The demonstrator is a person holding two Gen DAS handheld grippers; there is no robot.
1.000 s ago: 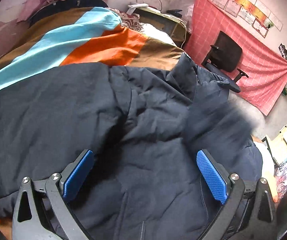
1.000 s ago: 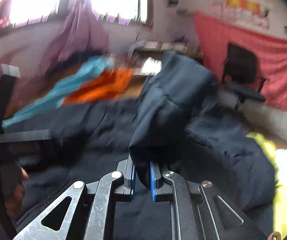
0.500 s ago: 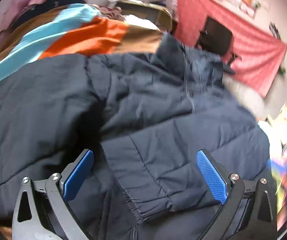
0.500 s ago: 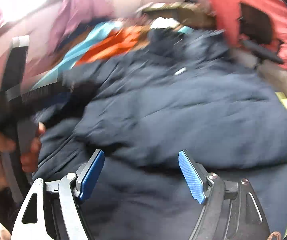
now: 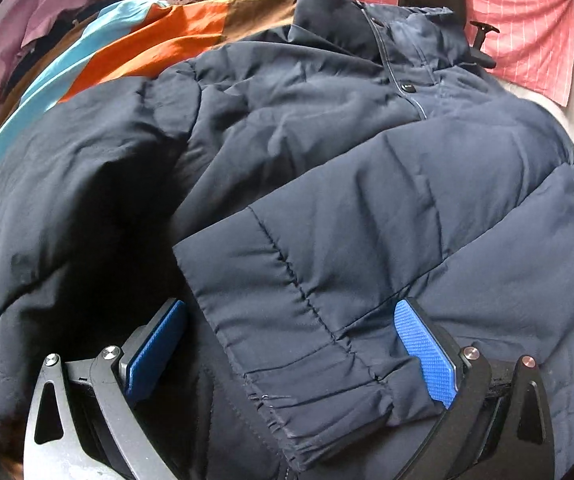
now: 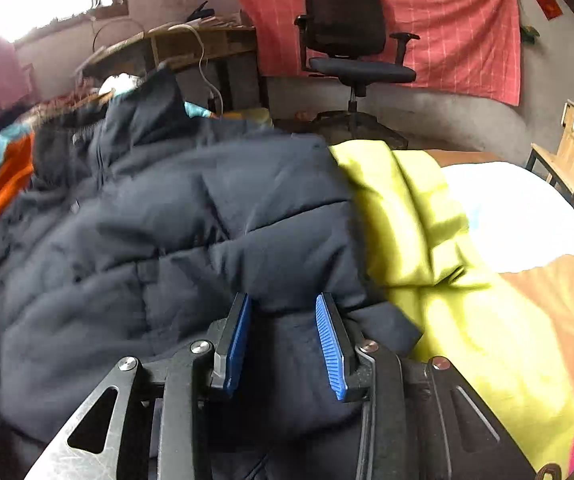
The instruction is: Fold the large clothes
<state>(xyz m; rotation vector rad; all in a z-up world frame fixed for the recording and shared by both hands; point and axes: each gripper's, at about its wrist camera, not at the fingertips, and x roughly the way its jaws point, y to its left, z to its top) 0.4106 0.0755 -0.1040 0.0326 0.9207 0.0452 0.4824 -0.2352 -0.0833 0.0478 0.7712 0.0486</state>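
Note:
A dark navy padded jacket [image 5: 327, 128] lies spread on the bed, collar at the far end. One sleeve [image 5: 327, 280] is folded across its front, with the cuff near me. My left gripper [image 5: 291, 356] is open, its blue pads either side of the cuff, not pinching it. In the right wrist view the jacket [image 6: 167, 232] fills the left and middle. My right gripper [image 6: 283, 340] is partly closed around a bulge of the jacket's right edge, the pads still apart.
A striped orange, blue and brown bedspread [image 5: 147, 40] lies beyond the jacket. A yellow-green cloth [image 6: 427, 240] and a white cloth [image 6: 519, 208] lie to the jacket's right. A black office chair [image 6: 351, 40] and a desk [image 6: 191, 48] stand by the red wall hanging.
My right gripper carried the sleeve over the jacket, let it go across the front, then moved to the jacket's right edge and narrowed. My left gripper stayed open and moved closer to the cuff.

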